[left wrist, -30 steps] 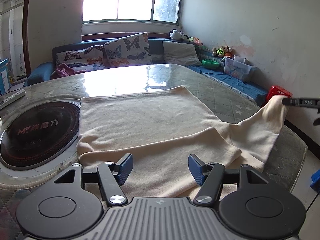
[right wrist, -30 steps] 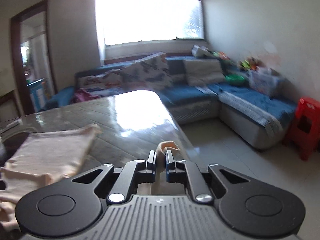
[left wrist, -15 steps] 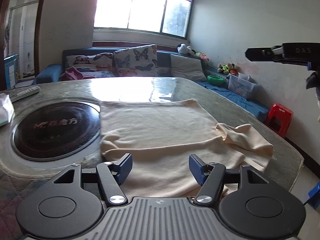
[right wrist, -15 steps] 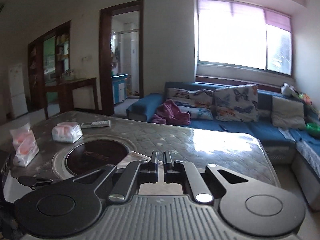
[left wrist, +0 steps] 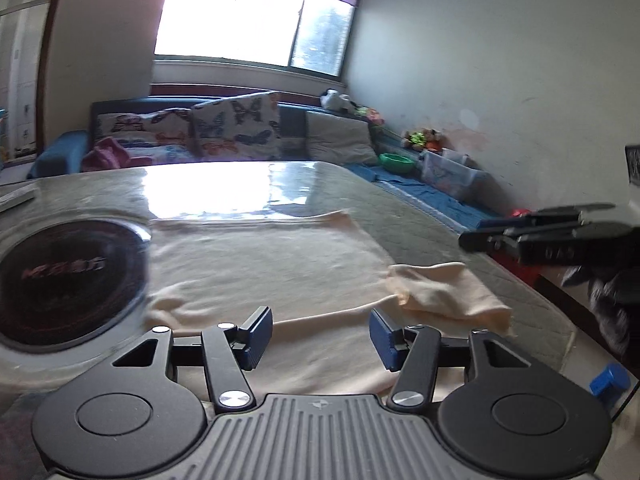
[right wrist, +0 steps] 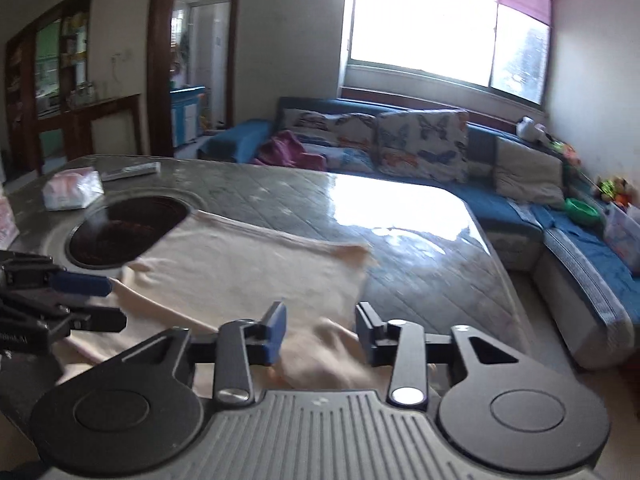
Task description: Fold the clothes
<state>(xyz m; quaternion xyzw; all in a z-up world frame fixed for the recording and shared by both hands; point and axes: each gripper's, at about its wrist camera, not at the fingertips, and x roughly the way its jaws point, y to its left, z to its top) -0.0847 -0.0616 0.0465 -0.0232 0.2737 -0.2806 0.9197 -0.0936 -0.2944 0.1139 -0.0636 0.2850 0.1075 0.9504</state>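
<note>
Hovering over the cream garment (left wrist: 264, 264) spread on the worktop (left wrist: 420, 216), I kept my left tool (left wrist: 316, 338) and right tool (right wrist: 320, 334) wide open, empty. Its sleeve (left wrist: 444, 288) lay out sideways, probably needing folding inward.

garment (left wrist: 272, 264) on table (left wrist: 420, 216) | cooktop (left wrist: 60, 276) left – sofa (left wrist: 292, 128) behind

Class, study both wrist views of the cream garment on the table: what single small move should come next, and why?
Probably lower the right gripper onto the bunched sleeve and close on it. Both grippers are open and empty, the left gripper over the near hem, and the sleeve lies crumpled beside the flat garment, not yet folded in.
</note>
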